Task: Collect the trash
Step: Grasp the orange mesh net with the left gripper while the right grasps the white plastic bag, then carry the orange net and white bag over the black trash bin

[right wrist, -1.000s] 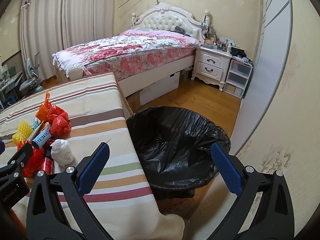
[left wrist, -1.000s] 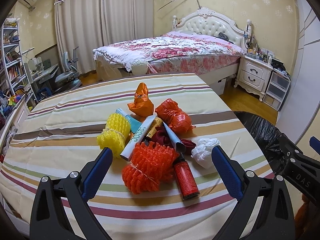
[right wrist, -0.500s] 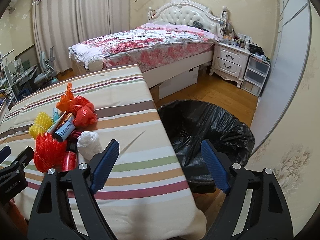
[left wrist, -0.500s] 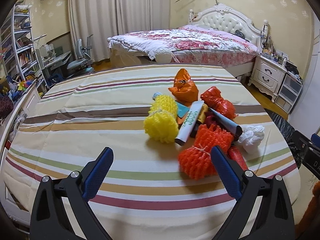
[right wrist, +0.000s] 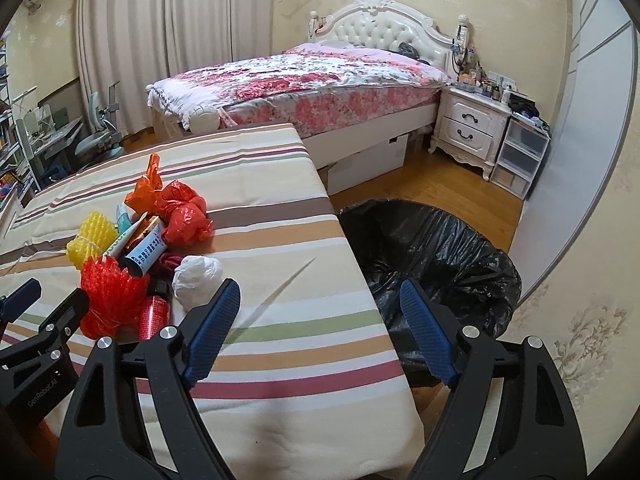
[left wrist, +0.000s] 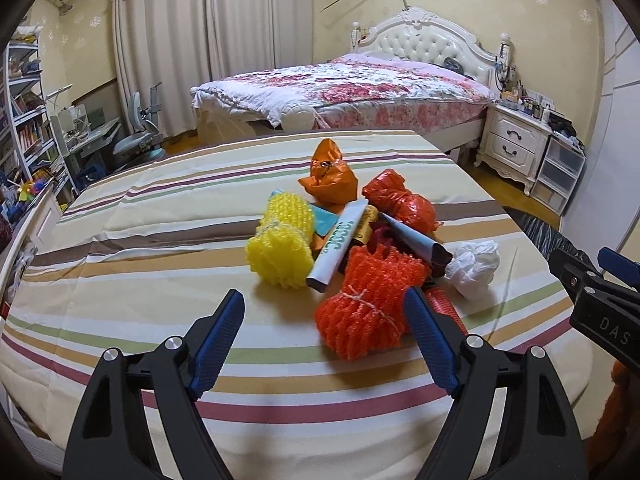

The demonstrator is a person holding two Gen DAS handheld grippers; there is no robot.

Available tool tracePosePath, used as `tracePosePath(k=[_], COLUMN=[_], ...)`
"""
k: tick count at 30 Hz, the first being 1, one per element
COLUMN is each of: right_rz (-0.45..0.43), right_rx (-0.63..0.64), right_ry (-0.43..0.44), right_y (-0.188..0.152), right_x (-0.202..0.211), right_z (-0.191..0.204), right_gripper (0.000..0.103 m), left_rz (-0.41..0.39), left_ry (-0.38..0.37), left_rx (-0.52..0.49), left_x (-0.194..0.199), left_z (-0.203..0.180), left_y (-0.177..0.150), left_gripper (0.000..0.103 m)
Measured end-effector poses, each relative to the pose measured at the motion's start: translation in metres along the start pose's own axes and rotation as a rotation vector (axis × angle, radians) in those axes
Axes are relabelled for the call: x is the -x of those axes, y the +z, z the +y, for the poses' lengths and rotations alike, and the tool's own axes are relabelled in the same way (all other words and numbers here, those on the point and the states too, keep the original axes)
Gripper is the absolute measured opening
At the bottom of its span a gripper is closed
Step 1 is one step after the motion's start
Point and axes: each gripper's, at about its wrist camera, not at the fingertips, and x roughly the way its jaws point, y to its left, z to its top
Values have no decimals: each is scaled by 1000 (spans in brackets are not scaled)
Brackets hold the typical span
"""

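A pile of trash lies on the striped table (left wrist: 120, 280): a yellow foam net (left wrist: 282, 246), an orange-red foam net (left wrist: 368, 304), a white tube (left wrist: 338, 246), orange (left wrist: 330, 178) and red (left wrist: 404, 204) plastic bags, a crumpled white tissue (left wrist: 474, 266) and a red can (left wrist: 442, 308). My left gripper (left wrist: 324, 336) is open and empty just in front of the orange-red net. My right gripper (right wrist: 320, 328) is open and empty over the table's right edge, beside the black-lined trash bin (right wrist: 436, 256). The pile also shows in the right wrist view (right wrist: 136, 256).
A bed (left wrist: 360, 92) stands behind the table, with a white nightstand (left wrist: 516, 148) and plastic drawers (right wrist: 520, 156) to its right. A desk, chair and bookshelf (left wrist: 28, 120) are at the left. The other gripper's body (left wrist: 600, 304) shows at the right edge.
My left gripper has swung back to the right, so the orange-red net now sits near its right finger, and its fingers stand closer together. My right gripper has shifted slightly left and narrowed a little.
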Motion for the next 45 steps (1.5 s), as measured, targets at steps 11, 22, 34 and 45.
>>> tracePosePath(k=[11,22,34,45], right_rz=[11,11,43,91], right_rx=[-14,34,109,99], right_ry=[6,46,120,206], right_y=[-2,-3,3,0], right_x=[-3,-3,-18,-26], right_z=[-8,17,60,65], right_gripper=[80,80,65,21], left_rz=[56,25,27,18], left_ry=[-50,-41,34,11], left_rx=[-46,-21,86,89], left_x=[-20,4,5,11], left_z=[-12,10,67,67], left_y=[-6,-9,-7,-9], left_gripper=[47,45,45,45])
